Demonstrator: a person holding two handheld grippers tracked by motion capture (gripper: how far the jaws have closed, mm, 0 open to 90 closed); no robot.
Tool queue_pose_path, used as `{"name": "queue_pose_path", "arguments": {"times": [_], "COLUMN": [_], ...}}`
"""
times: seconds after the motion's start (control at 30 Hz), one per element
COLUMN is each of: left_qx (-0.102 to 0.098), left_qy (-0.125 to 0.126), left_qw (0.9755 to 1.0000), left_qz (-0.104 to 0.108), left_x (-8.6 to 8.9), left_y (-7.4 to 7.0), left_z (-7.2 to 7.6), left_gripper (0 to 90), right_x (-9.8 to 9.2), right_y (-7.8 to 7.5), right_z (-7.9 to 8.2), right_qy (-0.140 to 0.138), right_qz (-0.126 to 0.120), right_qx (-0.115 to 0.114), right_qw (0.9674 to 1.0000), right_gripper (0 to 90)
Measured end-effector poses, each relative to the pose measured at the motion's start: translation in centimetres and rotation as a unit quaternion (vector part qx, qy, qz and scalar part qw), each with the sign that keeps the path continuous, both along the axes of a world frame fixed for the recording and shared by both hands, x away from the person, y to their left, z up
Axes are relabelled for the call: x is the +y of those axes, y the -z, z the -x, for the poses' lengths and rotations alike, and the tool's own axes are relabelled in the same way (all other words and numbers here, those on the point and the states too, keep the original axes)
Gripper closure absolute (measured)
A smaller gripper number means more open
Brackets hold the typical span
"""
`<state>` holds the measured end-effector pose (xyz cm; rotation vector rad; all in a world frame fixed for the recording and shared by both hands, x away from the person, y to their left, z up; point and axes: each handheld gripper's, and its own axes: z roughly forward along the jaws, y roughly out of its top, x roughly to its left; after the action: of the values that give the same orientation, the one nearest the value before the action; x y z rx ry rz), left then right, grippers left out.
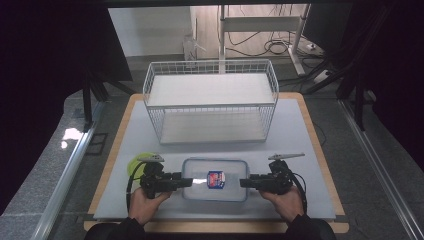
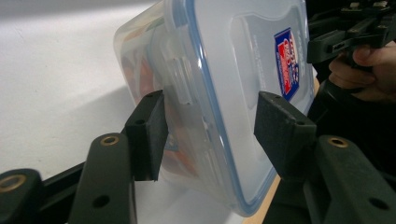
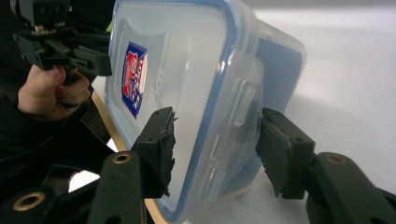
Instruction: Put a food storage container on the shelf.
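Note:
A clear plastic container (image 1: 215,180) with a blue-rimmed snap lid and a red and blue label lies lengthwise between my two grippers, near the table's front edge. My left gripper (image 1: 189,182) holds its left end. In the left gripper view one pad (image 2: 149,135) sits against the container's (image 2: 233,60) latch side and the other lies on the lid. My right gripper (image 1: 242,183) holds the right end. In the right gripper view its pads (image 3: 159,149) clamp the lid and underside of the container (image 3: 187,60). Coloured contents show faintly through the wall.
A white wire basket (image 1: 210,102) with a shelf stands at the back middle of the white mat (image 1: 300,130). A yellow-green object (image 1: 135,162) lies just behind my left gripper. The wooden table edge runs close below both hands.

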<state>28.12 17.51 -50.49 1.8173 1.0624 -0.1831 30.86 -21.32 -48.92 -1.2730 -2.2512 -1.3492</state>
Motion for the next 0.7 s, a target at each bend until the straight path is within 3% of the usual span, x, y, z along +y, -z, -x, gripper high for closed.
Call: {"name": "queue_pose_path", "arguments": {"times": [0.23,0.3,0.47,0.53,0.7], "left_qx": [-0.027,-0.027,-0.029,-0.035,-0.043], "left_qy": [-0.014,-0.014,-0.01,-0.006,-0.009], "left_qw": [0.9991,0.9989,0.9995,0.9993,0.999], "left_qz": [-0.03,-0.036,-0.012,0.015,0.012], "left_x": [-0.6,-0.7,0.0,0.6,0.6], "left_y": [-0.9,-1.0,-1.1,-1.5,-2.2], "left_z": [0.6,0.5,0.4,0.4,0.3], "left_gripper": [47.7,47.7,50.1,52.9,53.5], "right_x": [0.3,0.3,0.3,0.1,0.2], "right_y": [-0.6,-0.7,-0.7,-0.8,-1.9], "right_z": [0.4,0.4,0.3,0.1,0.0], "right_qy": [0.015,0.015,0.012,0.01,0.006], "right_qz": [0.01,0.014,0.01,-0.004,-0.008], "right_qx": [-0.021,-0.03,-0.033,-0.032,-0.052], "right_qw": [0.9996,0.9993,0.9993,0.9994,0.9986], "right_gripper": [50.7,50.6,50.6,50.6,50.6]}}
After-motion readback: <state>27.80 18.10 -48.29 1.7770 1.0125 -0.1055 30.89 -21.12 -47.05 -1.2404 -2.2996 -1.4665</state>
